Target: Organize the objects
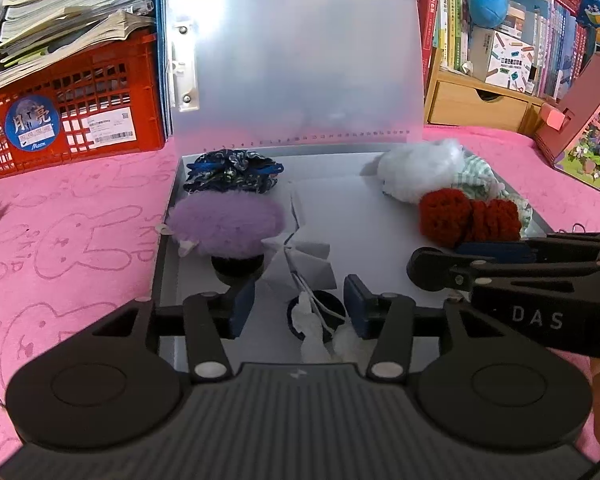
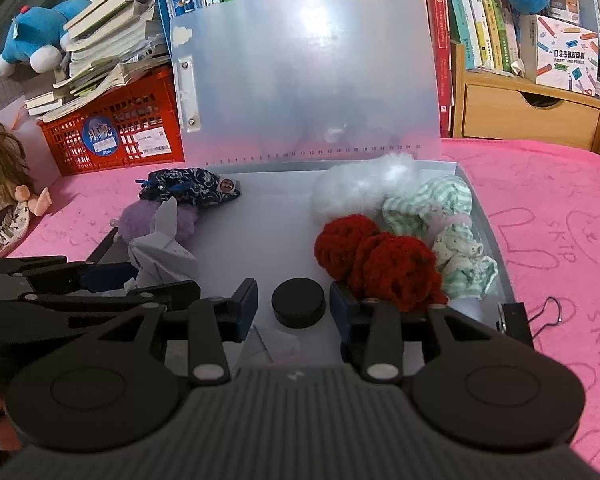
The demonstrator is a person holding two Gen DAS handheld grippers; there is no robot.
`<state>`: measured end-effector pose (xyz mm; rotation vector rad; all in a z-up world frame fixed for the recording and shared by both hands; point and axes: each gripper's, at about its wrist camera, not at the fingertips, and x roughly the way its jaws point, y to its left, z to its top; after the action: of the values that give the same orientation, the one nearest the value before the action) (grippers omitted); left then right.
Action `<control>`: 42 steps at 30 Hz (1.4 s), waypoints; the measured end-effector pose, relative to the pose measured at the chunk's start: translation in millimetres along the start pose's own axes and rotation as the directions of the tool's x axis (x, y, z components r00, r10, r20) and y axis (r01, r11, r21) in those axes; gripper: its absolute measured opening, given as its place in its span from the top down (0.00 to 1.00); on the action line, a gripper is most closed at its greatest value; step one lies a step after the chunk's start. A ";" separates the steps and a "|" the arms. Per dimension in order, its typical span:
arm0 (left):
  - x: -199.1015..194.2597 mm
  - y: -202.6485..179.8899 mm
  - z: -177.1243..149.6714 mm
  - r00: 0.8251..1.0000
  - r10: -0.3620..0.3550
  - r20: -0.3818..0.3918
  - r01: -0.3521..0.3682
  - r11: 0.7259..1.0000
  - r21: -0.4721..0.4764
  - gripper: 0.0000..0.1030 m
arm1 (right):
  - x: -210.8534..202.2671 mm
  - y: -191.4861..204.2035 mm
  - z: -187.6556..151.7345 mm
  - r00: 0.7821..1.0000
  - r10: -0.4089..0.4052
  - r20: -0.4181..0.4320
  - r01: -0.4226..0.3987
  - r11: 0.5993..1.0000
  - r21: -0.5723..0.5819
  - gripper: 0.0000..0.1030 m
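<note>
Two grippers sit side by side over the near edge of the open grey plastic case (image 2: 485,216), its translucent lid (image 2: 304,72) standing upright at the back.

Right gripper (image 2: 293,306): jaws partly spread, nothing clamped. A flat round black puck (image 2: 298,307) lies on the case floor right between the blue pads with a gap each side, so it looks released, not gripped. Red crocheted scrunchie (image 2: 380,260) is just beyond the right-hand pad, touching or nearly so; white fluffy scrunchie (image 2: 364,188) and green-striped fabric scrunchies (image 2: 432,208) are piled behind it along the right wall.

Left gripper (image 1: 299,306): jaws partly spread too, not closed on anything. A white folded-paper piece with strings (image 1: 300,260) lies between and just ahead of the pads, over a second black puck that's mostly hidden. Purple fuzzy pom-pom (image 1: 226,222) is ahead and to the left, dark blue patterned scrunchie (image 1: 232,170) directly behind it.

Key relation: each puck is dead ahead on its own gripper's axis, and round, so no orientation to match. My read is both items are placed, and the centre of the floor is the free space for whatever comes next.
</note>
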<state>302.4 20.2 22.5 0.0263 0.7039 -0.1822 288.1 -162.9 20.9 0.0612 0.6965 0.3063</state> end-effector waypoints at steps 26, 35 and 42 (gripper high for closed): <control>-26.6 6.0 0.6 0.996 0.073 0.059 -0.070 0.996 -0.051 0.13 | -32.7 -5.0 2.9 0.993 -0.047 0.104 0.044 0.999 0.029 0.12; -32.2 6.6 -2.3 0.994 0.079 0.070 -0.076 0.996 -0.051 0.08 | -37.7 -8.0 0.9 0.990 -0.068 0.121 0.062 0.997 0.052 0.05; -36.4 2.6 -4.1 0.994 0.065 0.083 -0.062 0.997 -0.041 0.07 | -44.3 -12.6 -1.3 0.986 -0.080 0.148 0.071 0.995 0.067 0.00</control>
<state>273.0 28.8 42.8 0.0044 0.6213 -0.1078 258.4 -188.1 45.5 0.1150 0.5568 0.2048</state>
